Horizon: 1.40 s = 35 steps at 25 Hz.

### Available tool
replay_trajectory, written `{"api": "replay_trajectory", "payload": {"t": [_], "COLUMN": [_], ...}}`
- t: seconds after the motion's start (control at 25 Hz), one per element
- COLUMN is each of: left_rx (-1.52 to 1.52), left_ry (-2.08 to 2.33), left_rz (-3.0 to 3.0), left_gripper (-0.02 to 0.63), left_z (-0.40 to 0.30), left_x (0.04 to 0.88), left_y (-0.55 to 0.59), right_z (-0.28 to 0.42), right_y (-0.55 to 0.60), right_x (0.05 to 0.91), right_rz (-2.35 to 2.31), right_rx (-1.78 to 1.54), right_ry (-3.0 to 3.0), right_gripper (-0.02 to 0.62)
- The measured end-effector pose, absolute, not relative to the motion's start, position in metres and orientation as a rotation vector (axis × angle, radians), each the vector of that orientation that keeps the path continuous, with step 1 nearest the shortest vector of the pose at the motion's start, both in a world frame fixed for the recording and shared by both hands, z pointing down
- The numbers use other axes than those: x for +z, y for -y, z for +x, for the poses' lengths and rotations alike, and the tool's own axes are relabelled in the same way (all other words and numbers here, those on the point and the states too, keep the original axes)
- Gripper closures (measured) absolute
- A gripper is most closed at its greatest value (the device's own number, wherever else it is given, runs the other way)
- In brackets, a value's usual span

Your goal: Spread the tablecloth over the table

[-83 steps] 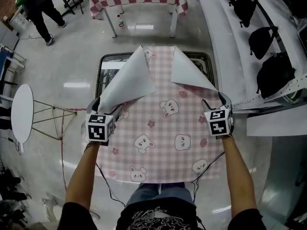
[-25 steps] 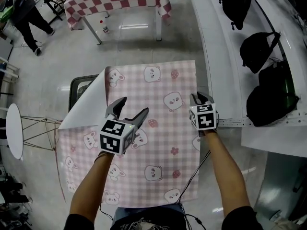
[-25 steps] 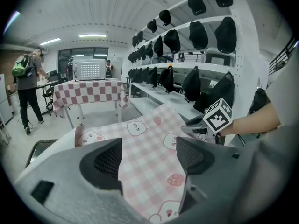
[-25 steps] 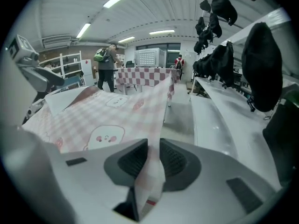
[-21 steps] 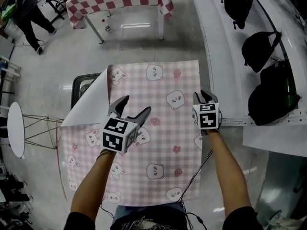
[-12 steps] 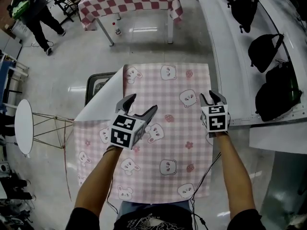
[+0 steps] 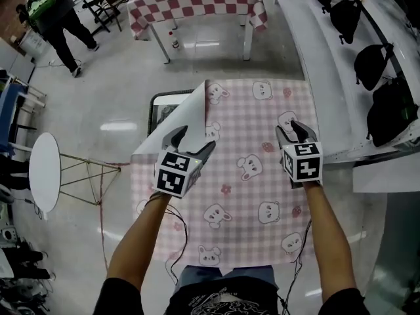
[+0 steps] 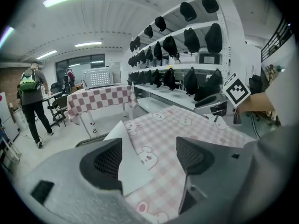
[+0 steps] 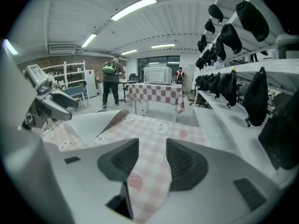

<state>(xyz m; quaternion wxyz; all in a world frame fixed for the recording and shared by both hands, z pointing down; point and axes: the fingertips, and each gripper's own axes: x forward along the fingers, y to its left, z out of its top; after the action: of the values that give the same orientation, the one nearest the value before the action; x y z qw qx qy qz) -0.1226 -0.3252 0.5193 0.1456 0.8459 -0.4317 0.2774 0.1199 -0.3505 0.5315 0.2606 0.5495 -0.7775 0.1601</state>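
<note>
- The pink bunny-print tablecloth (image 7: 249, 176) covers the table (image 7: 159, 107), and its far-left corner is flopped back, white underside up!
- The left gripper (image 7: 194, 140) hangs over that fold, jaws wide apart.
- The right gripper (image 7: 290, 130) is at the cloth's right edge, its jaws just been opening, with cloth showing in the gap.

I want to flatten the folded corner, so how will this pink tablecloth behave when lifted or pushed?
The tablecloth is probably floppy yet slightly stiff: its turned-over corner lies as one smooth white flap. It looks thin and light, so a pull may drag the whole sheet. Its white backing looks smooth, so it could slide on the table.
</note>
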Motion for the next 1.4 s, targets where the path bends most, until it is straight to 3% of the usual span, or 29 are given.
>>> {"api": "replay_trajectory", "payload": {"t": [0.64, 1.0, 1.4], "left_rx": [1.355, 1.617, 1.586], "left_ry": [1.063, 1.031, 1.186], "left_rz": [2.6, 2.622, 2.625], "left_gripper": [0.238, 0.258, 0.319], "left_z": [-0.265, -0.286, -0.299], "left_x": [0.578, 0.624, 0.632], "left_y": [0.295, 0.304, 0.333], "right_z": [-0.048, -0.055, -0.054], "right_y": [0.299, 0.286, 0.299], "right_x": [0.527, 0.549, 0.568], "right_rz": [1.455, 1.472, 1.473], "right_rx": [0.519, 0.574, 0.638], "right_ry": [2.184, 2.123, 2.092], "right_gripper": [0.397, 0.397, 0.399]}}
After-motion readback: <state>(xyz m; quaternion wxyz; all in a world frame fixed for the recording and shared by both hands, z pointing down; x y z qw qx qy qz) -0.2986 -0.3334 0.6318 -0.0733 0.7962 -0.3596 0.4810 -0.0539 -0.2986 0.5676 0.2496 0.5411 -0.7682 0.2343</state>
